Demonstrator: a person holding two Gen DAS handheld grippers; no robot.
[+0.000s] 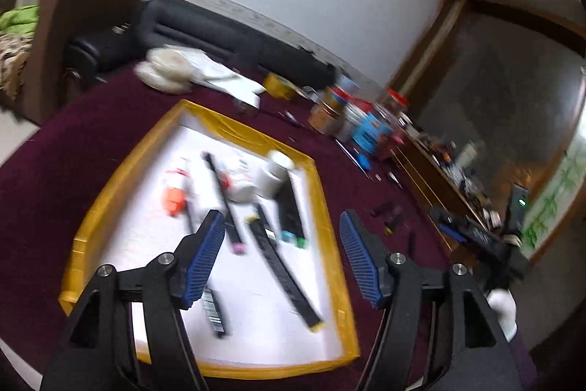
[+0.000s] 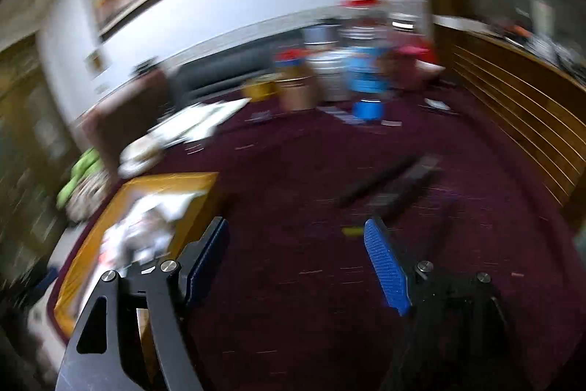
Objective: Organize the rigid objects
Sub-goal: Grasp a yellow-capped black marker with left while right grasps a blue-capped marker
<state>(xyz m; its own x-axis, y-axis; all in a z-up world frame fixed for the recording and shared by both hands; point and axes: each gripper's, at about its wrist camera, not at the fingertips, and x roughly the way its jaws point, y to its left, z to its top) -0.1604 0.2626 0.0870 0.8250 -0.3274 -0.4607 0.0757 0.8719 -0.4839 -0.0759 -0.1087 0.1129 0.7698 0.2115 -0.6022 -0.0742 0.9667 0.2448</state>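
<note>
A yellow-rimmed white tray (image 1: 329, 226) lies on the maroon table. In it are several black sticks (image 1: 282, 266), a white bottle (image 1: 273, 173), an orange-and-white piece (image 1: 175, 196) and a barcode stick (image 1: 214, 312). My left gripper (image 1: 282, 226) is open and empty, above the tray's right part. The right gripper (image 1: 472, 233) shows at the right in this view. In the blurred right wrist view my right gripper (image 2: 296, 229) is open and empty over bare cloth. Dark sticks (image 2: 388, 182) lie beyond it. The tray (image 2: 172, 182) is at its left.
Jars and cans (image 1: 359, 120) stand at the table's far side, also in the right wrist view (image 2: 344, 61). Papers and a white bag (image 1: 175, 68) lie far left. Small dark pieces (image 1: 388, 215) lie right of the tray. A wooden rail (image 2: 512, 105) runs along the right.
</note>
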